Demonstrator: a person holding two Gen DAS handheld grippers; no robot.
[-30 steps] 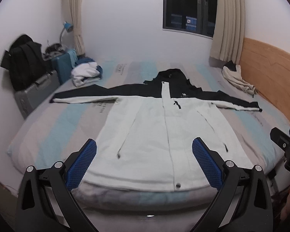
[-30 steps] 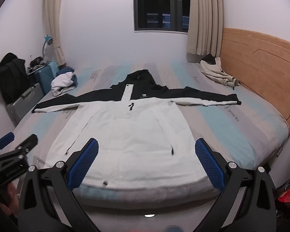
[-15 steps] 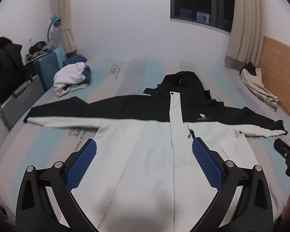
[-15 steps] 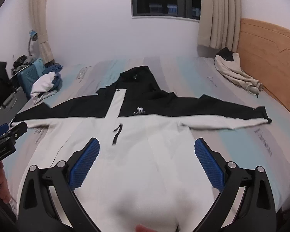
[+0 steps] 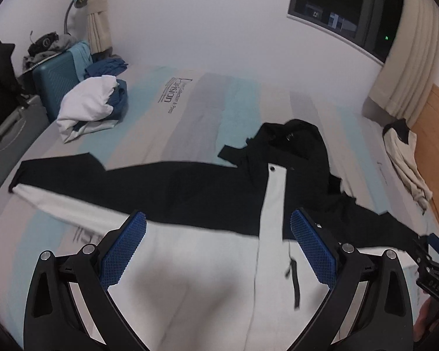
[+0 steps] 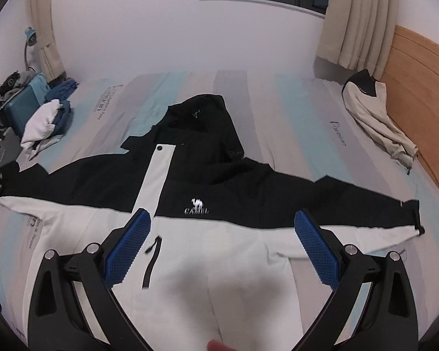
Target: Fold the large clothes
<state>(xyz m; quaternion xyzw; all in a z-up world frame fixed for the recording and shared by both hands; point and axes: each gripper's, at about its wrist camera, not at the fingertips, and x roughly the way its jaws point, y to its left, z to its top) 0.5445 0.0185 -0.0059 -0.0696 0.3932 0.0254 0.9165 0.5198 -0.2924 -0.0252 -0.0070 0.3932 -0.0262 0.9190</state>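
**Both grippers poised over a spread jacket, first fold not yet made**

I hold my left gripper [image 5: 218, 245] and my right gripper [image 6: 222, 247] above the chest of one black-and-white jacket [image 6: 219, 257], both with their blue pads spread wide and nothing between them. The jacket lies flat and face up on the bed [image 6: 292, 111], zip closed, hood [image 6: 202, 117] pointing toward the far wall, its two sleeves stretched straight out to either side. My left gripper looks toward the left sleeve [image 5: 82, 187]; my right looks toward the right sleeve [image 6: 351, 207], whose cuff lies near the bed's edge by the headboard [image 6: 424, 76].

By my reading, this is the approach before the first fold: the garment is laid out but no part of it is turned over. The next move probably calls for each gripper to drop to a sleeve or shoulder, pinch a single layer of cloth, and carry it across the body without dragging the rest out of line.

The count: one jacket to fold, two sleeves, one hood, two grippers. Elsewhere on the bed lie one pile of white and blue clothes [image 5: 93, 105] at the far left corner and one pale garment [image 6: 374, 117] crumpled against the headboard. One teal suitcase [image 5: 55, 79] stands beyond the pile.
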